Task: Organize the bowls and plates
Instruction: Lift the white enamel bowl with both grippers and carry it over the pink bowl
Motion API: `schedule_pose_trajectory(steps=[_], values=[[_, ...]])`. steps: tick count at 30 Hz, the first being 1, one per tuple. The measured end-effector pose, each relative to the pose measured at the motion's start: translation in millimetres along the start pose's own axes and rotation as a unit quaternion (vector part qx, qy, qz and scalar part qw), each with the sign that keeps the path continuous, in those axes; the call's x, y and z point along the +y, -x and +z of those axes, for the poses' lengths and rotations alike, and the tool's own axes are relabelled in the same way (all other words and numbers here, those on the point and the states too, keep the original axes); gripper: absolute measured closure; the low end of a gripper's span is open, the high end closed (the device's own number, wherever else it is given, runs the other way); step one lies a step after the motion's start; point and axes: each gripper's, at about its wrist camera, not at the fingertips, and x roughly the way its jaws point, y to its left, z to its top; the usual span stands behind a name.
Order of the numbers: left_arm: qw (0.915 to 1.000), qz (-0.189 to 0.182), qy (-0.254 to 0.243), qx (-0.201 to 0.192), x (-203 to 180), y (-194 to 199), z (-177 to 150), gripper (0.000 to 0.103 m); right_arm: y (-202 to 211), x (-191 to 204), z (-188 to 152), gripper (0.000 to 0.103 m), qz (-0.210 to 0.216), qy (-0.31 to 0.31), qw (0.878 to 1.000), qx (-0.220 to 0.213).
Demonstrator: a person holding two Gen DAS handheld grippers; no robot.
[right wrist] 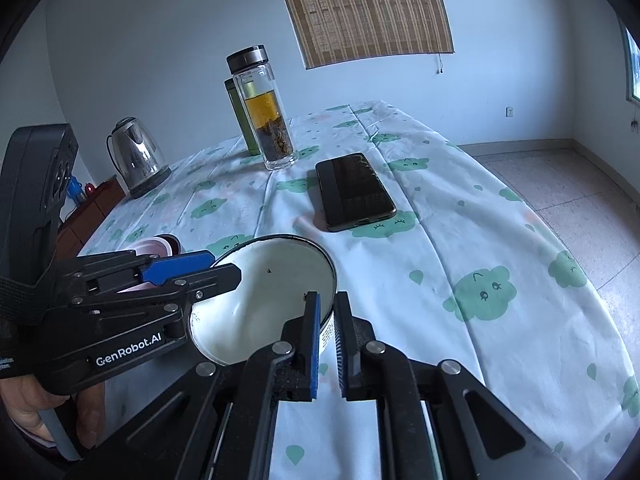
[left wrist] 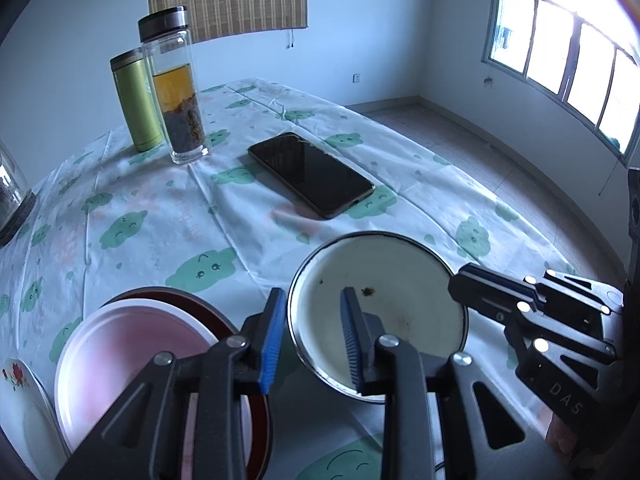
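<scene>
The bowl (left wrist: 378, 316) is held tilted above the tablecloth (left wrist: 160, 216), gripped at opposite parts of its rim by both grippers. In the right wrist view, the right gripper (right wrist: 327, 332) is seen with its jaws narrowed onto the near wall of the bowl (right wrist: 276, 296), one pad inside and one outside; the rim is pinched. The left gripper (left wrist: 312, 340) is set narrow as well, one finger lying inside the bowl and the other outside its left rim, so a hold on that side is judged likely, though contact of the outer pad is not clearly shown.

The bowl's mouth is turned toward the right gripper's camera, its rim standing steeply. To the left of the bowl, just beside it, a pink plate (left wrist: 132, 360) is stacked on a dark red dish (left wrist: 240, 328), and these lie nearest the left hand. A move onto that stack is judged to run leftward, so the left grip would lead and the right would follow.

A phone (left wrist: 312, 174), two bottles (left wrist: 176, 92) and a kettle (right wrist: 138, 158) stand well beyond, clear of that path.
</scene>
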Motion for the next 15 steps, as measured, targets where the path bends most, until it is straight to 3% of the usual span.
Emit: schedule_pose_trajectory(steps=[4, 15], values=[[0.9999, -0.012, 0.005, 0.002, -1.0, -3.3, -1.4, 0.077, 3.3, -7.0, -1.4, 0.094, 0.015, -0.020, 1.000, -0.009], [1.0000, 0.001, -0.001, -0.006, -4.5, -1.6, -4.5, 0.076, 3.6, -4.7, -4.0, 0.094, 0.009, -0.022, 1.000, -0.003]])
